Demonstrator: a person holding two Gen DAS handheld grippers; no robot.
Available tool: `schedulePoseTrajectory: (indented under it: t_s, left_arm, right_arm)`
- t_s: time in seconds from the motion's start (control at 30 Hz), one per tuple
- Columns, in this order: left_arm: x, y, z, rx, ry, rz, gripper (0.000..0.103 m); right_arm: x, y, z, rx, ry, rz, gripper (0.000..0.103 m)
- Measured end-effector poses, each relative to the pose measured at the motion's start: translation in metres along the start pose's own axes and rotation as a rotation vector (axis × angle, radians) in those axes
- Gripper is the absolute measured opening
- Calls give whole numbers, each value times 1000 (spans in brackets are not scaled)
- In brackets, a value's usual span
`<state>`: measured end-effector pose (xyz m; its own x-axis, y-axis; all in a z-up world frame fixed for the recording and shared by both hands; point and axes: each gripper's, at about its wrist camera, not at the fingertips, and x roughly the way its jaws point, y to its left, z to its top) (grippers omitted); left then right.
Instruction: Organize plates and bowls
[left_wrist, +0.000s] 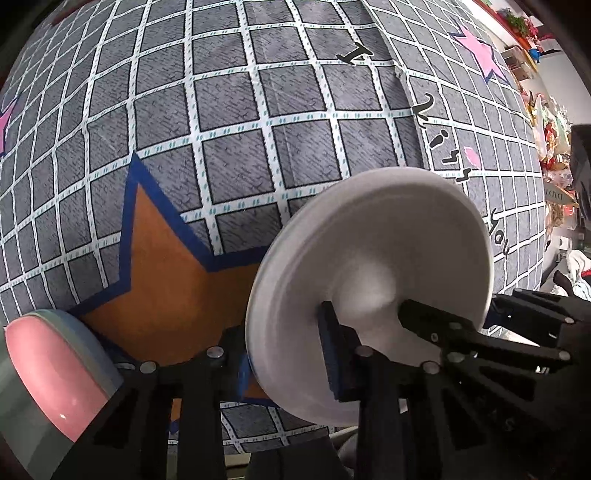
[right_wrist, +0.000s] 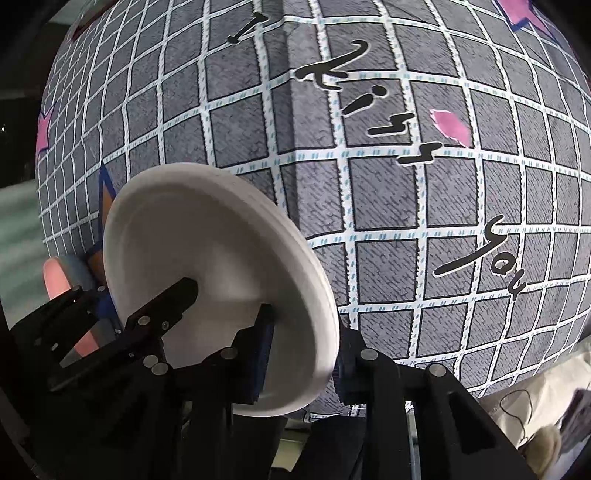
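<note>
A white plate (left_wrist: 369, 258) is lifted and tilted above the grey checked cloth (left_wrist: 221, 110). My left gripper (left_wrist: 277, 321) is shut on its left rim, one blue pad inside the dish and one behind it. From the right, my right gripper (left_wrist: 469, 306) bites the opposite rim. In the right wrist view the same white plate (right_wrist: 207, 240) sits with its right rim pinched in my right gripper (right_wrist: 306, 321), and my left gripper (right_wrist: 131, 288) reaches in from the left. A pink bowl (left_wrist: 55, 369) with a grey-blue outside rests at the lower left, and the pink bowl (right_wrist: 55, 280) shows partly behind the left gripper.
The cloth carries an orange star (left_wrist: 159, 266) with a blue outline, pink stars (left_wrist: 476, 48) and black handwriting (right_wrist: 406, 122). Cluttered shelves (left_wrist: 554, 177) stand past the table's right edge. A thin cable (right_wrist: 517, 410) lies on the pale floor at the lower right.
</note>
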<state>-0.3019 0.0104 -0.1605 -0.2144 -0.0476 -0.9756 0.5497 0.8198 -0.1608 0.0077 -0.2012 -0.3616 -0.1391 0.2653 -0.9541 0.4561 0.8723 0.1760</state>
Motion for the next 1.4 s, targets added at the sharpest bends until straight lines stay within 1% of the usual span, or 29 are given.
schedulePoseTrajectory:
  t_s: [0.27,0.57,0.6,0.7,0.9,1.1,1.33,1.4]
  left_arm:
    - [4,36,-35,-30,-4,-5,33]
    - [5,80,-72,-65,-3,-19,33]
    - [1,91,-80,-65,-3,-21,33]
    - [-7,120,-99,-70,-13,-22,33]
    - [-27,159,-121,-96,-57,-25,34]
    - [-54,203,-146,-133,-114,-32,34]
    - [-89,268,-180,-202,-185,-19,34]
    - [-98,291,-196,-229,-205,-12,34]
  right_arm:
    - [33,46,-6,-28,24,-7,31]
    - [64,120,-14,-70,41,-29,31]
    - [65,124,-19,-75,42,-30,31]
    - [76,150,-19,-89,42,-36,31]
    - [88,211,-19,-128,16,-47,31]
    - [89,270,-18,-181,-16,-69,31]
    - [89,360,-13,-272,-54,-93,31]
    - [89,385,-12,-299,-59,-95,31]
